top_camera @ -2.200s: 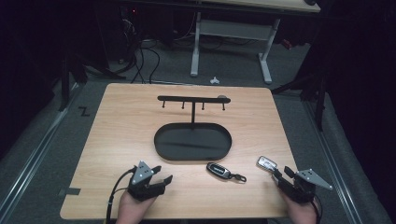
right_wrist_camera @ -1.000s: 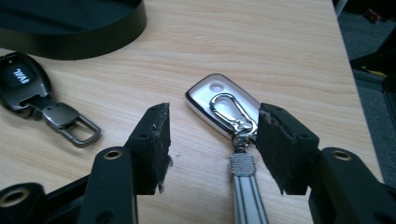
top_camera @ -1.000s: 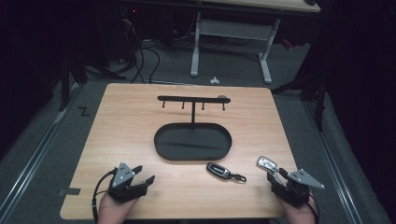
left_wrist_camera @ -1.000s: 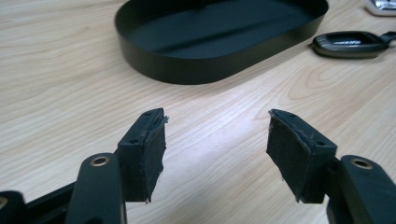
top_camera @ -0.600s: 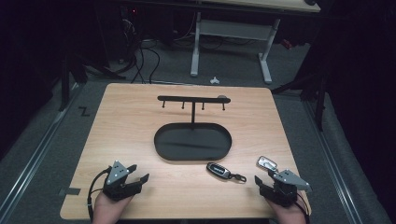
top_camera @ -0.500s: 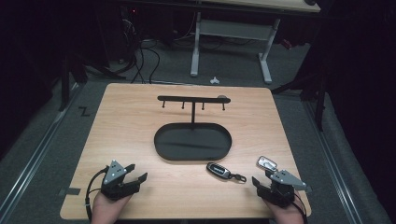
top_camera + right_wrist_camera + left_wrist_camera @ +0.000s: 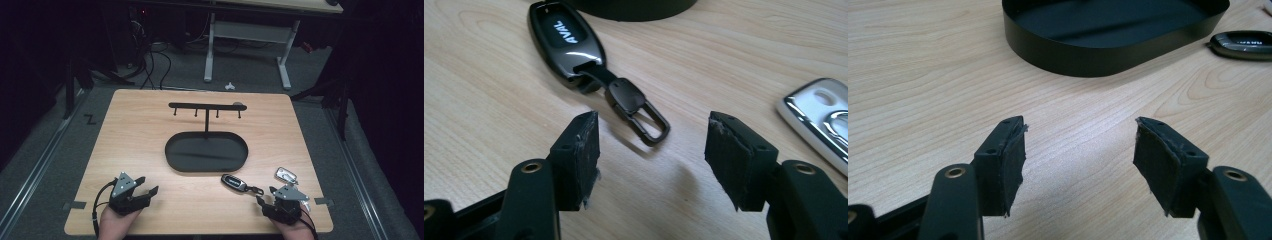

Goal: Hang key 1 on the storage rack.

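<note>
A black key fob (image 7: pixel 234 181) with a clip lies on the wooden table (image 7: pixel 140 140), just in front of a black oval tray (image 7: pixel 220 155). Beside it to the right is a silver key fob (image 7: pixel 286 175). My right gripper (image 7: pixel 266 196) stands open at the near right, jaws angled left. In the right gripper view the black key fob (image 7: pixel 566 40) and its clip (image 7: pixel 639 110) lie just beyond my right gripper (image 7: pixel 653 150), with the silver key fob (image 7: pixel 824 120) to the right. My left gripper (image 7: pixel 148 185) is open over bare wood at the near left, as my left gripper (image 7: pixel 1079 150) view shows.
A black bar with small hooks (image 7: pixel 206 106) rises on a post from the tray's far side. The tray wall (image 7: pixel 1108 50) and black fob (image 7: pixel 1243 44) lie ahead of the left gripper. Desk legs and cables stand on the floor beyond the table.
The left gripper has drifted left along the near edge. The right gripper has shifted left and turned toward the black fob's clip. Both stayed open; the fobs have not moved.
</note>
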Action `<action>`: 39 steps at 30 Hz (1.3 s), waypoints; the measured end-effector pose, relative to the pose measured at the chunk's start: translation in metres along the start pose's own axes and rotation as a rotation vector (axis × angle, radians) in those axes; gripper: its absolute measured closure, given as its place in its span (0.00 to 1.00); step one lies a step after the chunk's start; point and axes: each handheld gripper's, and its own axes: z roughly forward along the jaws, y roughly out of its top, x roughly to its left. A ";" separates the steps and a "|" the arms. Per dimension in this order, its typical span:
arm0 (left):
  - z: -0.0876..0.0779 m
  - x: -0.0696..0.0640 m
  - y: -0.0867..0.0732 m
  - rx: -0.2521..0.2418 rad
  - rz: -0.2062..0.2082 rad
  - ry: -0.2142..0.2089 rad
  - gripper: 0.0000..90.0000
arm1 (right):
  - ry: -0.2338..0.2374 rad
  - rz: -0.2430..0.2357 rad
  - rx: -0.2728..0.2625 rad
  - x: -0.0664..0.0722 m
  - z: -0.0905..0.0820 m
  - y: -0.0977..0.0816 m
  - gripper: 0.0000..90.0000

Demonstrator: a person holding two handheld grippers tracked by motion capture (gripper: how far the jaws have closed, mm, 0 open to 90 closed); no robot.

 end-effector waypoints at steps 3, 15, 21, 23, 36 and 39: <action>0.001 -0.002 0.000 0.004 0.004 -0.011 0.42 | 0.017 0.000 0.006 0.002 0.002 0.000 0.44; 0.002 -0.001 0.000 0.006 0.010 -0.020 0.42 | 0.074 -0.002 -0.034 0.021 -0.002 0.012 0.83; 0.003 -0.001 -0.001 0.011 0.011 -0.024 0.42 | 0.097 -0.022 0.005 0.032 0.010 0.019 0.98; 0.002 -0.001 -0.001 0.012 0.013 -0.023 0.42 | 0.076 -0.031 0.020 0.031 0.015 0.021 1.00; -0.029 0.007 -0.018 -0.008 -0.017 0.055 0.42 | 0.015 0.072 0.043 -0.003 0.036 0.034 1.00; -0.035 0.009 -0.022 -0.009 -0.034 0.062 0.42 | 0.004 0.098 0.036 -0.012 0.041 0.039 1.00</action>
